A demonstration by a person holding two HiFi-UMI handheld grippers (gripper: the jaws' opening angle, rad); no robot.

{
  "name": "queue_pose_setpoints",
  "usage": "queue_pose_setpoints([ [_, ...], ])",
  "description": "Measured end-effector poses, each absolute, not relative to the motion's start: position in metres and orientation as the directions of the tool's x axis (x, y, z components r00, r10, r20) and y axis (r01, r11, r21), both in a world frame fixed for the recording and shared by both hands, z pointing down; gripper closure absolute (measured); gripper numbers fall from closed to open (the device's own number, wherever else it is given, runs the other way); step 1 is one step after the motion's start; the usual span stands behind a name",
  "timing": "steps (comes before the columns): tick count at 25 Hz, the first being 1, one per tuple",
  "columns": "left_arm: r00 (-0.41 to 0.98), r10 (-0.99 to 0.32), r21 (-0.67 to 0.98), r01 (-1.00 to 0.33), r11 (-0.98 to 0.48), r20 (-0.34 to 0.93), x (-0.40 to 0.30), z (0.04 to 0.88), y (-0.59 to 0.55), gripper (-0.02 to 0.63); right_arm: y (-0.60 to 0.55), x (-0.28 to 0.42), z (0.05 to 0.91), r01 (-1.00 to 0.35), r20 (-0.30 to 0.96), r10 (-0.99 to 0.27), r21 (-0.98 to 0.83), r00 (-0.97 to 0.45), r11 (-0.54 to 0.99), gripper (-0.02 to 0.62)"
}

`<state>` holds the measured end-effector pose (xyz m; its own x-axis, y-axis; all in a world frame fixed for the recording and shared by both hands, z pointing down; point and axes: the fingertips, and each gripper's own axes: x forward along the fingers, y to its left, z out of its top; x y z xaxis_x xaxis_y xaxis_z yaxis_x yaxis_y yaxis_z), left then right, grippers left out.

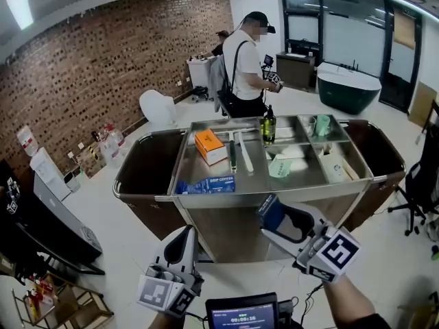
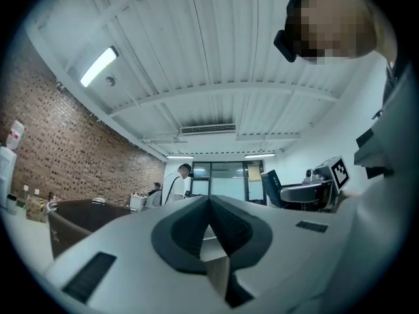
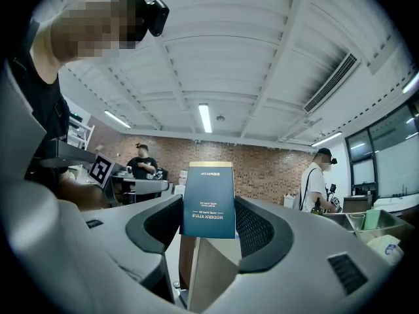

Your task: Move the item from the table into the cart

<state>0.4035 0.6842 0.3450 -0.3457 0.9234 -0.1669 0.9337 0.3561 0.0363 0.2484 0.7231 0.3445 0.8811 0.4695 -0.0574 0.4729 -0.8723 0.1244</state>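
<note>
My right gripper (image 1: 280,219) is shut on a dark blue box (image 1: 270,211) and holds it just before the front rim of the steel cart (image 1: 226,196). In the right gripper view the blue box (image 3: 209,200), with a gold band along its top, stands upright between the two dark pads (image 3: 259,230). My left gripper (image 1: 188,234) hovers lower left of the cart's front, shut, with nothing in it. In the left gripper view the left gripper's (image 2: 209,201) tips meet and nothing sits between them. No table shows in these views.
The cart's tray holds an orange box (image 1: 210,145), a blue coffee pack (image 1: 206,184), a dark bottle (image 1: 269,125), a green cup (image 1: 322,125) and white packets (image 1: 281,164). A person (image 1: 243,67) stands behind the cart. A black chair (image 1: 420,182) is at right, shelving (image 1: 48,218) at left.
</note>
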Motion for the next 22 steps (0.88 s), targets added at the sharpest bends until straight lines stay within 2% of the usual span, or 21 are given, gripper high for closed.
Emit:
queue_pose_setpoints([
  [6, -0.510, 0.848, 0.011, 0.856, 0.516, -0.145, 0.358, 0.334, 0.750, 0.611, 0.787, 0.219, 0.342, 0.493, -0.063, 0.489, 0.115, 0.870, -0.862, 0.364],
  [12, -0.716, 0.686, -0.036, 0.695, 0.718, -0.128, 0.329, 0.324, 0.803, 0.611, 0.847, 0.209, 0.342, 0.553, -0.043, 0.551, 0.100, 0.833, -0.827, 0.364],
  [17, -0.811, 0.570, 0.002, 0.575, 0.818, -0.130, 0.337, 0.321, 0.843, 0.611, 0.897, 0.213, 0.331, 0.639, -0.020, 0.640, 0.075, 0.768, -0.765, 0.364],
  [22, -0.887, 0.444, -0.053, 0.453, 0.890, -0.130, 0.351, 0.312, 0.872, 0.611, 0.940, 0.224, 0.326, 0.703, 0.013, 0.705, 0.066, 0.709, -0.708, 0.362],
])
